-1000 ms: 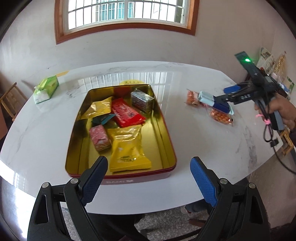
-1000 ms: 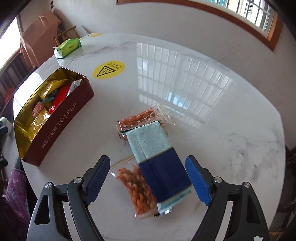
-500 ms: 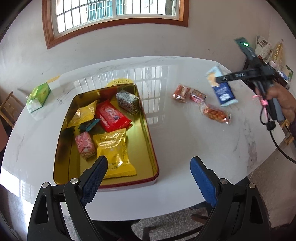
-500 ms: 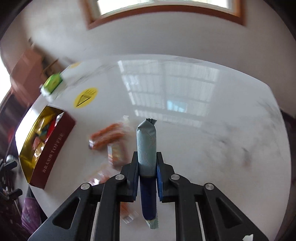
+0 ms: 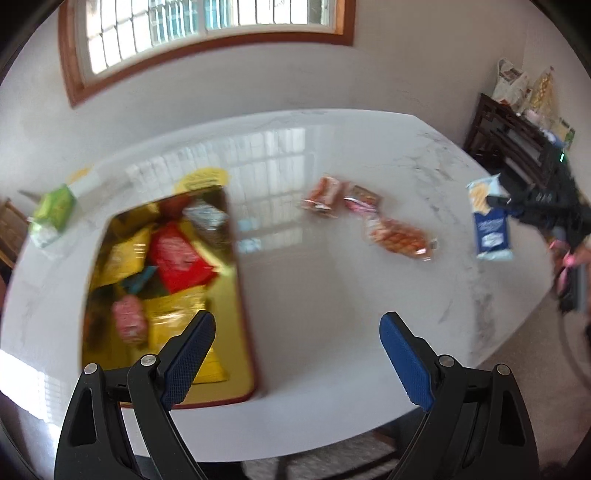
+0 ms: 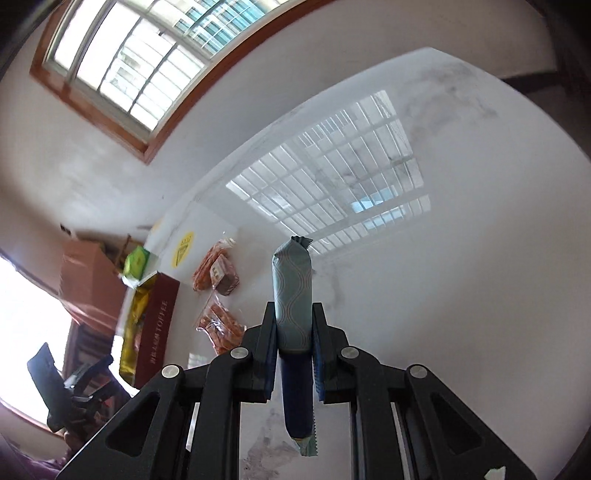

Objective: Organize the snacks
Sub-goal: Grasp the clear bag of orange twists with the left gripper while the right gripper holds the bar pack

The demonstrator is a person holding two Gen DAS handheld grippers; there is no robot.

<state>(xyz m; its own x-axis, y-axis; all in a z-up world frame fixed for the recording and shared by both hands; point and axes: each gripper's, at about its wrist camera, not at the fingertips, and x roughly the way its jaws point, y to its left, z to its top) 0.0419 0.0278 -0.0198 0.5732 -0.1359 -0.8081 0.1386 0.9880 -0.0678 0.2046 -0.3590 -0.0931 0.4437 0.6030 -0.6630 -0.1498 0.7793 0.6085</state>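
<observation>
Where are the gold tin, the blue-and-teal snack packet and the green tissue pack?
Gold tin [image 5: 242, 295]: left wrist view, right wall.
Blue-and-teal snack packet [image 6: 291, 291]: right wrist view, teal upper half.
Green tissue pack [image 5: 55, 208]: left wrist view, top face.

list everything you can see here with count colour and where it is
table: 1, white marble, fills the middle
tin: 1, gold inside, red outside, left side of table
snacks in tin: several, yellow, red, pink, silver; blurred, exact count unclear
loose packets: 3, orange and red-brown, on table right of tin
blue pack: 1, pale blue and navy, lifted off the table, clamped in right gripper
green pack: 1, far left table edge
yellow sticker: 1, on table behind tin
window: 1, wood frame, back wall
dark shelf: 1, far right, bags on top
left gripper: black, blue pads, open, empty
right gripper: black, shut on blue pack
</observation>
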